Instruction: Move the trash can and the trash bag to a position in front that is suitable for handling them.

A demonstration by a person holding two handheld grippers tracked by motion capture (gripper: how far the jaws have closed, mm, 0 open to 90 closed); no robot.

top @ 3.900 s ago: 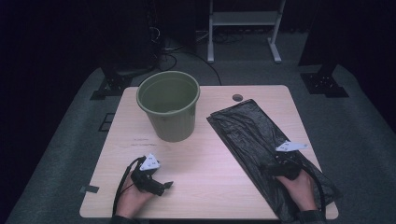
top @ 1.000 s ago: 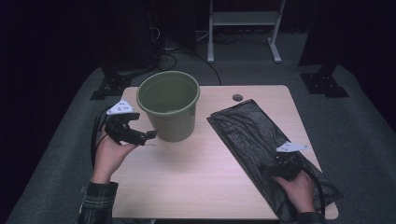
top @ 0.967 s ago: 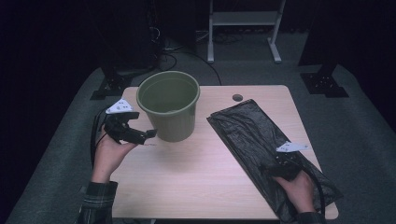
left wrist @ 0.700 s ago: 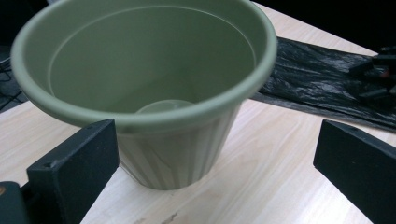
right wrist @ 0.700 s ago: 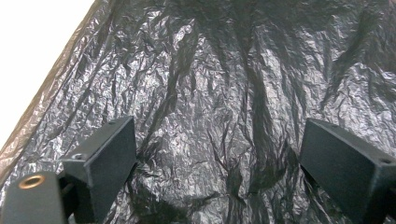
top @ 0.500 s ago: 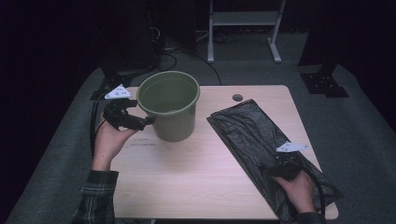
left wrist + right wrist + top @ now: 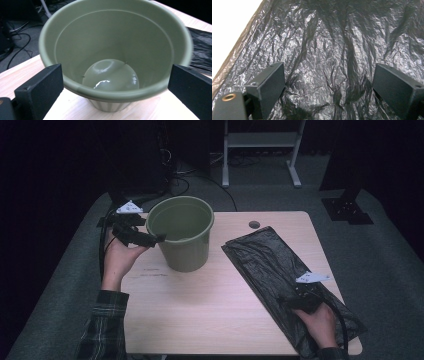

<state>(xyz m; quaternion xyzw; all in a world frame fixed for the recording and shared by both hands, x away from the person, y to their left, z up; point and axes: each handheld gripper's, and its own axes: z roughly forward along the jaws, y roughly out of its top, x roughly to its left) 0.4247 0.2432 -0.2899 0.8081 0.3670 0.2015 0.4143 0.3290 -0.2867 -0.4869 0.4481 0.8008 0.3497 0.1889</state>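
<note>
An empty green plastic bucket (image 7: 181, 237) stands upright at the back left of the wooden table (image 7: 210, 305). My left gripper (image 7: 158, 238) is open at the bucket's left rim. In the left gripper view the bucket (image 7: 112, 57) sits between and beyond the wide-apart jaws, its rim near them; contact is unclear. A crumpled black plastic bag (image 7: 287, 275) lies flat along the table's right side. My right gripper (image 7: 289, 301) hovers open low over the bag's near end, and the bag (image 7: 329, 50) spreads beneath its jaws in the right gripper view.
A small dark round hole (image 7: 254, 224) marks the table's back edge. Cables (image 7: 172, 165) and a white metal stand (image 7: 260, 140) are on the dark floor behind the table. Bare tabletop lies between bucket and bag and along the front.
My left gripper has travelled from the table's front left up to the bucket's left side and closed in on its rim. The right gripper has stayed over the bag.
</note>
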